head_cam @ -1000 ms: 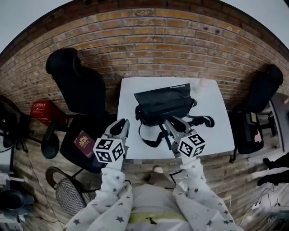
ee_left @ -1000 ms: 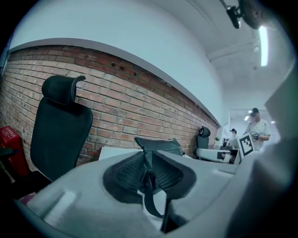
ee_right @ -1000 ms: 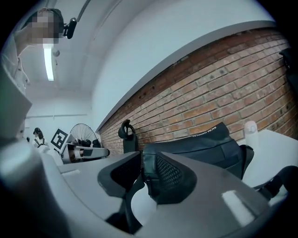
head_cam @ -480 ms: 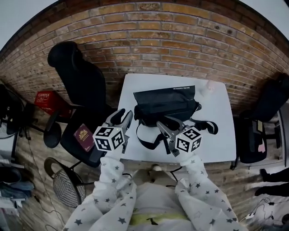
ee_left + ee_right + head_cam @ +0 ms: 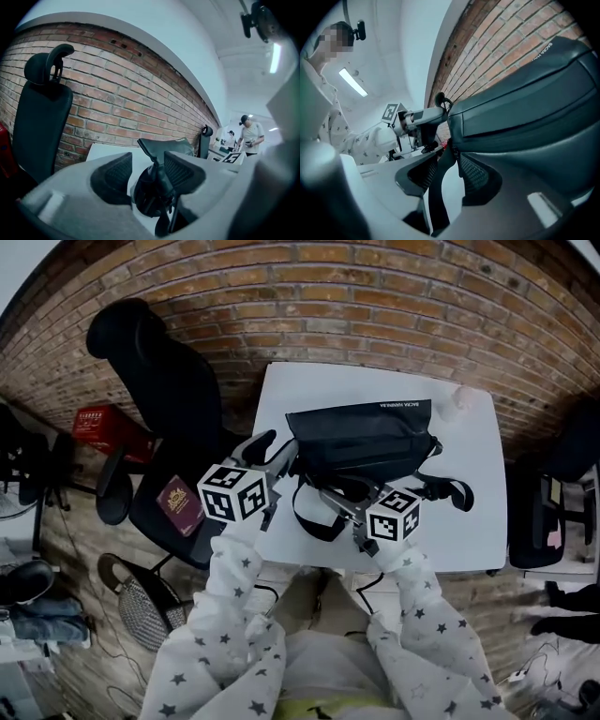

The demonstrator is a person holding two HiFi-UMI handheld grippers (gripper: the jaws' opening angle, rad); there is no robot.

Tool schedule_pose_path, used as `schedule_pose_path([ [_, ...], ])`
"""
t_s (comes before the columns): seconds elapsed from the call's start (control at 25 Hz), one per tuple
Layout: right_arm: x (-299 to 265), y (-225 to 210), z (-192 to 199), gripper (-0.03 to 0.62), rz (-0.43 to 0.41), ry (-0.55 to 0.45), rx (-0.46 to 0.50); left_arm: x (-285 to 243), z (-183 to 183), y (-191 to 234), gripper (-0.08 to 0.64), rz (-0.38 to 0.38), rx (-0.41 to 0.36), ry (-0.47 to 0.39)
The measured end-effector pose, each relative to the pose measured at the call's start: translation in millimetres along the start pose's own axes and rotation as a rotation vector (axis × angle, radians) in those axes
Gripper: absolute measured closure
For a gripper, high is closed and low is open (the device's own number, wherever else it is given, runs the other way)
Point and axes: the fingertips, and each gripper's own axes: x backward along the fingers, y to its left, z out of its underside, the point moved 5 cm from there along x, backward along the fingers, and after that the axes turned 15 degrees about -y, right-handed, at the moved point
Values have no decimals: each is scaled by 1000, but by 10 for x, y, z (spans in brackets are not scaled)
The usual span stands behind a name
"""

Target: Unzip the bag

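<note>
The black bag (image 5: 361,442) lies flat on the white counter (image 5: 469,521), toward the far side. White lettering runs along its far edge, and its strap (image 5: 302,521) loops toward the near-left.

Bare table (image 5: 469,540) at near right of bag (image 5: 361,442), strap (image 5: 448,489) sprawled along front edge, chair (image 5: 150,381) crowding left side, brick wall (image 5: 375,315) behind

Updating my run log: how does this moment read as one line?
left gripper: jaws just opening, black fabric bag end between, ungripped | right gripper: jaws just opening, black strap between, ungripped
</note>
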Motion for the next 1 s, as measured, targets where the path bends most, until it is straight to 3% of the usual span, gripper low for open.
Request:
schedule_pose_path([
  [0.52, -207, -69, 383, 436, 3, 77, -55, -233, 118, 69, 321, 133, 55, -4],
  [1.0, -259, -117, 394, 474, -9, 77, -68, -408, 293, -124, 321, 250, 52, 28],
])
